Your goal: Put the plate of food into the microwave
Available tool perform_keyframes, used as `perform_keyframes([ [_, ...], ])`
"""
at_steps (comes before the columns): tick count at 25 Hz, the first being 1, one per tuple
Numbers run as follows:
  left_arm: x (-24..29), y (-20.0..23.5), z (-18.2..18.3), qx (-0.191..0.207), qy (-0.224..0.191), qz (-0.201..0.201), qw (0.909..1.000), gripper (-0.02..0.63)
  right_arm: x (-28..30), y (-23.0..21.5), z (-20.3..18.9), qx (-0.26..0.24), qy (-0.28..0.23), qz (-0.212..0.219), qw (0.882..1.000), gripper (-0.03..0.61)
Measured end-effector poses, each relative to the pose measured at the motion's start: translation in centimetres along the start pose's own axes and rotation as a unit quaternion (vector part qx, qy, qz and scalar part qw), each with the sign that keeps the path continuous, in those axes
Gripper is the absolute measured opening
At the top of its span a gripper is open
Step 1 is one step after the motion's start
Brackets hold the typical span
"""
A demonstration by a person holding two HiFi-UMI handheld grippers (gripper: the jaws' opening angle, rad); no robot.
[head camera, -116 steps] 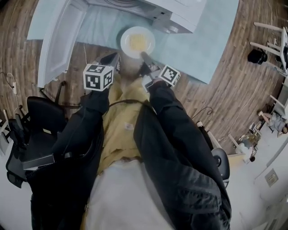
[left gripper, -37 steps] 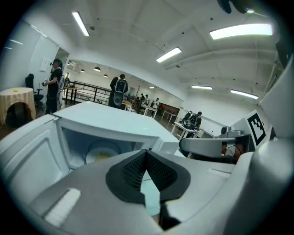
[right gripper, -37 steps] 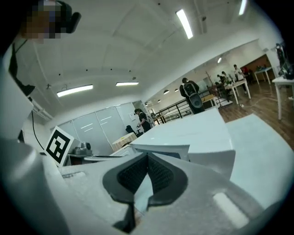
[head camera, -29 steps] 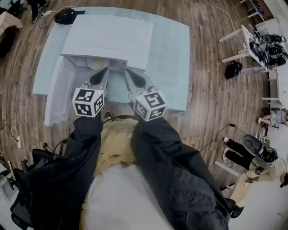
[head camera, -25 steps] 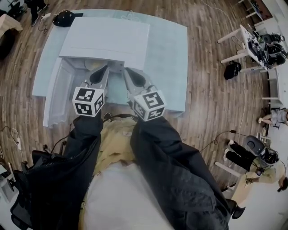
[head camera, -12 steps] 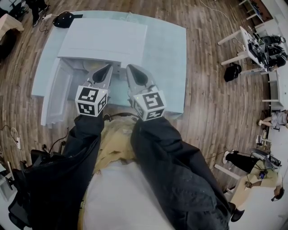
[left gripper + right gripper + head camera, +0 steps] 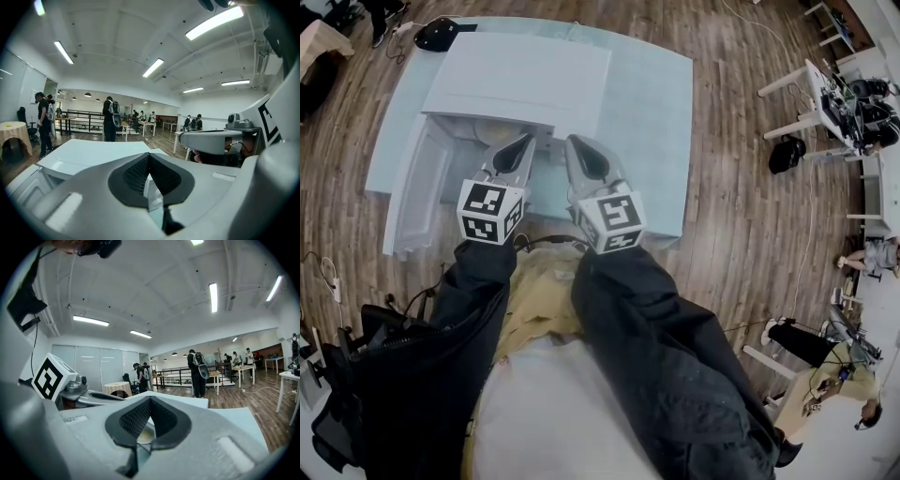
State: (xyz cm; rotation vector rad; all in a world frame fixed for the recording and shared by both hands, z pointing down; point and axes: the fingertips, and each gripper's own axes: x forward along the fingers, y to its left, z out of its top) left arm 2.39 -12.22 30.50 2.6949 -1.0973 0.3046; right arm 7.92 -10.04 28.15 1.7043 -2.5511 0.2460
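I hold the left hand-held gripper [image 7: 149, 157] and right hand-held gripper [image 7: 150, 400] clenched, empty, facing the open microwave [image 7: 520, 80]; plate [image 7: 144, 436] inside.

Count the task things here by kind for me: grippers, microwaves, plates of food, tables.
Grippers: 2, the left gripper and the right gripper
Microwave: 1
Plate of food: 1
Table: 1
Total: 5
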Motion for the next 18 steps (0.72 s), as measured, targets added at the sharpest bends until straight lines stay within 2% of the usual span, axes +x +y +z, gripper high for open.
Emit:
perform_keyframes([
  [12,-0.3,0.8,-0.8,-0.006,0.010,0.001,0.9999,-0.005,0.5,0.5,-0.6,0.003,0.005,-0.001,1.000,-0.006],
  [18,0.1,-1.4,-1.8,-0.008,0.016,-0.001,0.9998,-0.005,-1.5,-0.5,-1.6,0.004,0.008,0.000,1.000,-0.006],
])
